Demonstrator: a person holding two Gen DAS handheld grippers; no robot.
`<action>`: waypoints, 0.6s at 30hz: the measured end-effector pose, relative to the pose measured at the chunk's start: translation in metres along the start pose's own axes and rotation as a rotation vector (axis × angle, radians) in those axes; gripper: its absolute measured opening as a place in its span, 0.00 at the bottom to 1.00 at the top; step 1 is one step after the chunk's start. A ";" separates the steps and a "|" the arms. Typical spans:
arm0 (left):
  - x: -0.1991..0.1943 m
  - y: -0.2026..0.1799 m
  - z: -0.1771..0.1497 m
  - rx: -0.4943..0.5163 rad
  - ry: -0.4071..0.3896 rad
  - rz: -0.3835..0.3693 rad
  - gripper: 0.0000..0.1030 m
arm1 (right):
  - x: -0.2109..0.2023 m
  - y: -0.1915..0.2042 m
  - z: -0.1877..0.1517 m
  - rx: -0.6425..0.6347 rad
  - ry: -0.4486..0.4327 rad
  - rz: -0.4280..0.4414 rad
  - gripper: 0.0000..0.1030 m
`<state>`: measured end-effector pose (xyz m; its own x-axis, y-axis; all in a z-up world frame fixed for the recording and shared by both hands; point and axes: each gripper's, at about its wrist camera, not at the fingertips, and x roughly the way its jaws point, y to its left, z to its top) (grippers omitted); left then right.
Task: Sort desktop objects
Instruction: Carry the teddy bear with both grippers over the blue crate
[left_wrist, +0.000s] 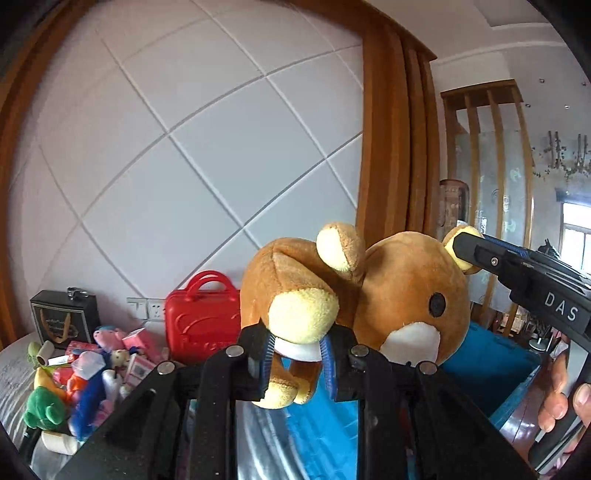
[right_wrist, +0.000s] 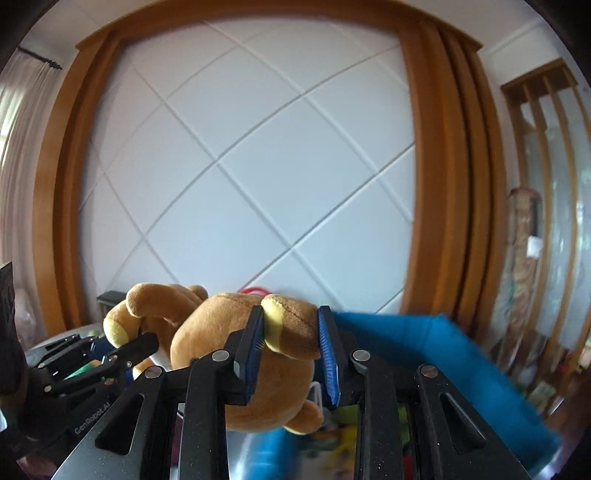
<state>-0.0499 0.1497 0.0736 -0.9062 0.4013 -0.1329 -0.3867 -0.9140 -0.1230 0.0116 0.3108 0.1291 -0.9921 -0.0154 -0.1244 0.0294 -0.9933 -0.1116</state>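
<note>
A table (left_wrist: 14, 373) with a pale, streaky covering carried the clutter at the left. On it lay a heap of small toys and pink boxes (left_wrist: 92, 373), with a green plush toy (left_wrist: 44, 408) nearest. Farther back stood a black gift bag (left_wrist: 64, 317) and, to its right, a red case (left_wrist: 201, 317).

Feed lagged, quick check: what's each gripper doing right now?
Left gripper: closed on the plush bear, gripping a paw.
Right gripper: closed on the same bear, gripping an ear.
</note>
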 end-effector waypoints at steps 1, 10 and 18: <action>0.003 -0.019 0.000 0.001 0.000 -0.012 0.21 | -0.005 -0.018 0.001 0.000 -0.002 -0.013 0.27; 0.038 -0.139 -0.015 0.076 0.092 -0.072 0.21 | -0.021 -0.135 -0.029 0.017 0.049 -0.126 0.27; 0.062 -0.179 -0.038 0.129 0.217 -0.046 0.32 | -0.007 -0.178 -0.064 0.032 0.136 -0.215 0.29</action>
<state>-0.0299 0.3404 0.0500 -0.8344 0.4338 -0.3400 -0.4583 -0.8888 -0.0093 0.0215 0.4948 0.0865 -0.9496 0.2101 -0.2328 -0.1866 -0.9752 -0.1188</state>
